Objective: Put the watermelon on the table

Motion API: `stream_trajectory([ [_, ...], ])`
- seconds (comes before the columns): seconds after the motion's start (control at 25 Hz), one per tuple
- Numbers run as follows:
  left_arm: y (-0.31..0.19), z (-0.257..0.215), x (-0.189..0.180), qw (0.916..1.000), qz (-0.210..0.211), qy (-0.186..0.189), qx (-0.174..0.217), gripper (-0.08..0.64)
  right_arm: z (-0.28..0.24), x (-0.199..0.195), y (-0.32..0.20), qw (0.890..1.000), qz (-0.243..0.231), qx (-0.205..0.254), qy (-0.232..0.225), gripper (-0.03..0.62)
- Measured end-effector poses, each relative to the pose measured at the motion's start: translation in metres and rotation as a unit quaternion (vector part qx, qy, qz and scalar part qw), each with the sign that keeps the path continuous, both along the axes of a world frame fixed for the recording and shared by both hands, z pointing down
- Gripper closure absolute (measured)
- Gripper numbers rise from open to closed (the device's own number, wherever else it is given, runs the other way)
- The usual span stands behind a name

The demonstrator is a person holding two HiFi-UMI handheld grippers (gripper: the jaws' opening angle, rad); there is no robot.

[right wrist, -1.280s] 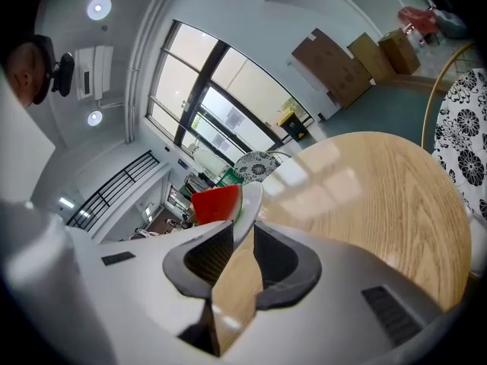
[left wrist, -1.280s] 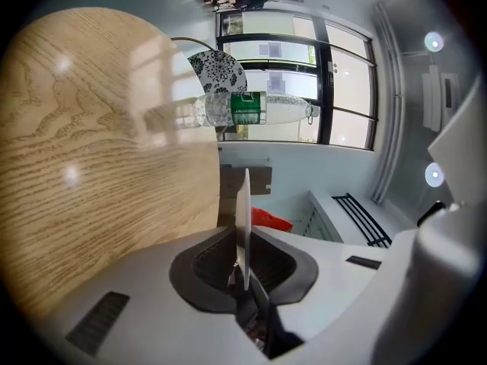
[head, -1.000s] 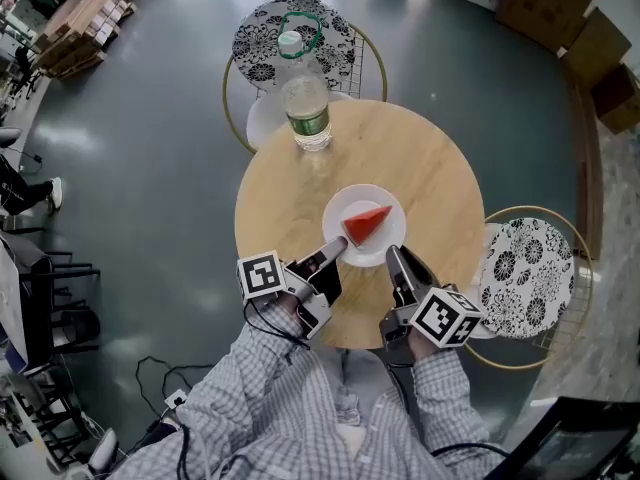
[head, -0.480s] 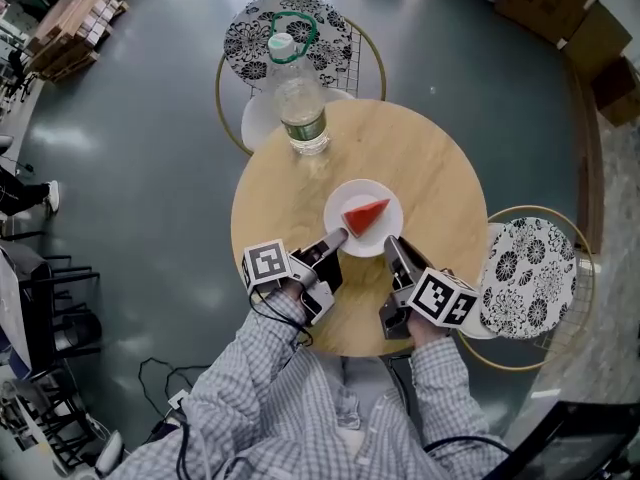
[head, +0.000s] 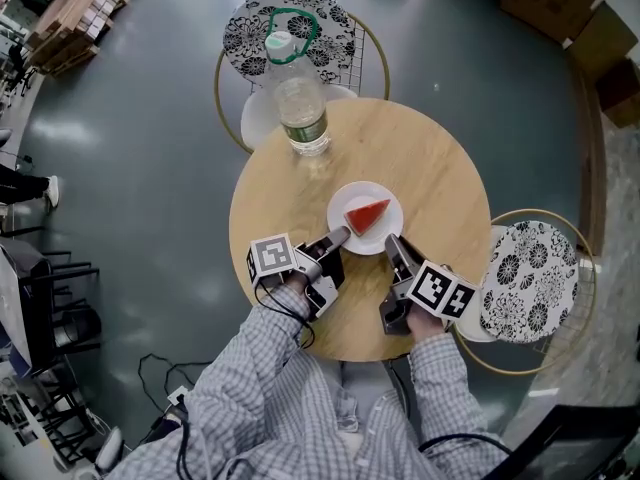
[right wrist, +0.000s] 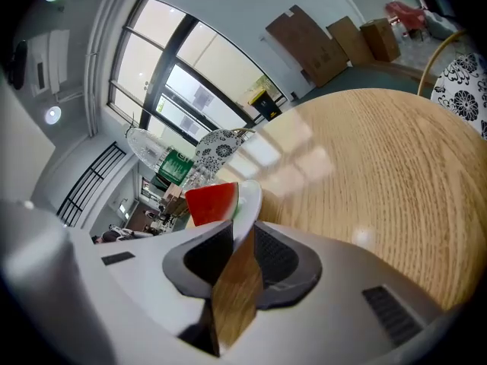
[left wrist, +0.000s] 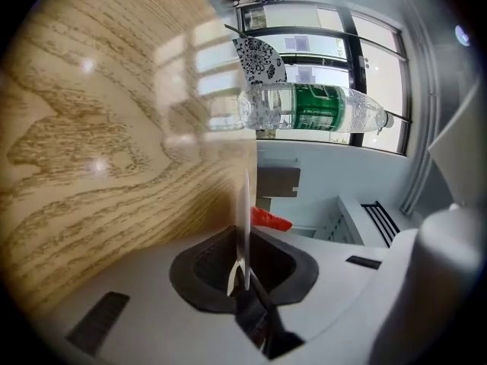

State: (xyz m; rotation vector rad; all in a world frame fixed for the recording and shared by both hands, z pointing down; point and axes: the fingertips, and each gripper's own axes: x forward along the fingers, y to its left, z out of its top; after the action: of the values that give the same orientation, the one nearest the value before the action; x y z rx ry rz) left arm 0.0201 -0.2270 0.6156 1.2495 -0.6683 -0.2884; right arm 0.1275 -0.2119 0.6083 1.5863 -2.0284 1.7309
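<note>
A red watermelon wedge [head: 367, 214] lies on a small white plate [head: 383, 236] low over the round wooden table [head: 430, 168]; I cannot tell whether the plate touches the wood. My left gripper [head: 338, 236] is shut on the plate's near-left rim, my right gripper [head: 392, 242] on its near-right rim. In the left gripper view the plate [left wrist: 245, 204] stands edge-on between the pads of the left gripper [left wrist: 245, 238], the watermelon [left wrist: 271, 220] just behind. In the right gripper view the right gripper [right wrist: 242, 238] pinches the plate [right wrist: 251, 204], and the watermelon [right wrist: 211, 202] sits on it.
A clear plastic water bottle [head: 300, 103] with a green label stands at the table's far edge. Two wire chairs with black-and-white patterned cushions flank the table, one chair [head: 290, 33] beyond it and another chair [head: 525, 278] on the right. Cardboard boxes [head: 560, 8] sit far right.
Both grippers have come down toward the tabletop with the plate and watermelon still pinched between them. The bottle has stayed where it was.
</note>
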Motion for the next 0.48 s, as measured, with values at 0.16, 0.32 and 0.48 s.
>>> stream_trajectory([
  [0.16, 0.001, 0.007, 0.0, 0.9999, 0.003, -0.008, -0.011, 0.52, 0.007, 0.0, 0.001, 1.0, 0.002, -0.014, 0.004, 0.502],
  [0.32, 0.0, 0.009, 0.002, 0.9997, 0.011, -0.018, -0.01, 0.522, 0.012, 0.002, 0.001, 1.0, 0.005, -0.02, 0.004, 0.502],
  [0.48, -0.001, 0.011, 0.002, 0.9995, 0.013, -0.026, -0.011, 0.522, 0.014, 0.001, 0.001, 1.0, 0.0, -0.023, 0.005, 0.502],
])
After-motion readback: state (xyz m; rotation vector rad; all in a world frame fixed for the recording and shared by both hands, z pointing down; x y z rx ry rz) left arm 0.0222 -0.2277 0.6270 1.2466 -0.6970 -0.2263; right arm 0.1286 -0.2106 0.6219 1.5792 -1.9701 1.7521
